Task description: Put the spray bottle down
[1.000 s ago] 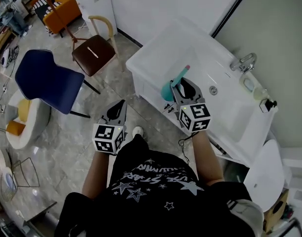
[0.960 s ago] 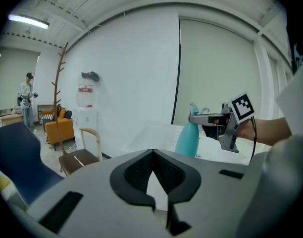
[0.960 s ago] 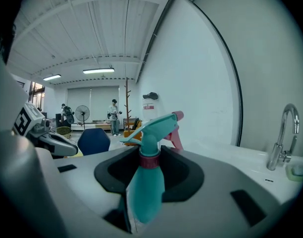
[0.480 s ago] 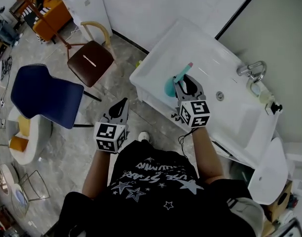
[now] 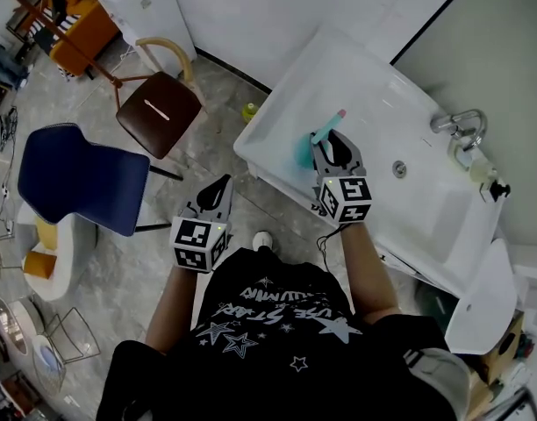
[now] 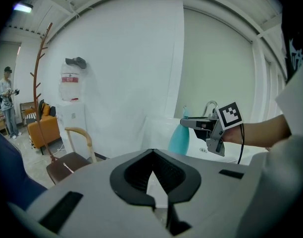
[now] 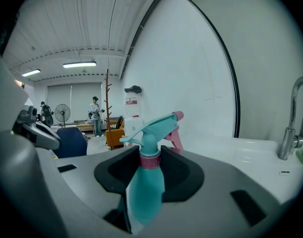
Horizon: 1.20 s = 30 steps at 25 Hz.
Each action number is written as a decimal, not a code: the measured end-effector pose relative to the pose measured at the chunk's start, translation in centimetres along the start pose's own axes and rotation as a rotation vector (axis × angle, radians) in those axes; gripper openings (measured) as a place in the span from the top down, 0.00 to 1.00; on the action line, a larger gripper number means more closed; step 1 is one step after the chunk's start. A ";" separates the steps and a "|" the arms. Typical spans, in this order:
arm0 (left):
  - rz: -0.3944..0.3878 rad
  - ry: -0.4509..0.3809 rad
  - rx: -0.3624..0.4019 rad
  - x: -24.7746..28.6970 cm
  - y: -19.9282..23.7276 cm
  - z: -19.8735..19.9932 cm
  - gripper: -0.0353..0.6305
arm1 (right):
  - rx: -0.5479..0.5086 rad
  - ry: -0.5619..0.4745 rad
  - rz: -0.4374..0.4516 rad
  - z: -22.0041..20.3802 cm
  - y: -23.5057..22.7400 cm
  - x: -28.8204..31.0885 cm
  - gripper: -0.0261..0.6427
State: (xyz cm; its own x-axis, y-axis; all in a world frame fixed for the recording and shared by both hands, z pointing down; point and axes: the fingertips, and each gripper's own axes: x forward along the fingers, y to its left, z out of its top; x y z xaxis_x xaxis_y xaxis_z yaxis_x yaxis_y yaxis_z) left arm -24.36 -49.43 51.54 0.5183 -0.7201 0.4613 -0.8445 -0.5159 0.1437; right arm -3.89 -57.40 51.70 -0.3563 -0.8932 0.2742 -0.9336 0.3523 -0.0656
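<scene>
The long white porcelain sink fills the upper right. Over its near corner the right gripper pinches the teal plastic spray bottle with a pink trigger near its neck. The bottle is upright and off the surface, probably so it can be stood on the basin. The left gripper hangs over the floor, jaws pressed together on nothing. The bottle shows no label, and the black shirt's white print is too warped to read.

White lettering arcs across the person's black shirt, too warped to read.
</scene>
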 end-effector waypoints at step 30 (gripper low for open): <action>0.041 0.000 0.018 -0.4 -1.6 -0.6 0.92 | -0.034 0.068 0.075 -2.7 0.8 -1.0 0.55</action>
State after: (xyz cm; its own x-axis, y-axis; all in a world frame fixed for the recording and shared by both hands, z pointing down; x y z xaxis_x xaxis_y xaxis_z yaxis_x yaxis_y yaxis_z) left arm -23.30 -48.04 51.64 0.4831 -0.7409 0.4665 -0.8626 -0.4941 0.1085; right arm -4.17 -55.44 54.00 -0.4203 -0.8434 0.3348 -0.9023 0.4274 -0.0561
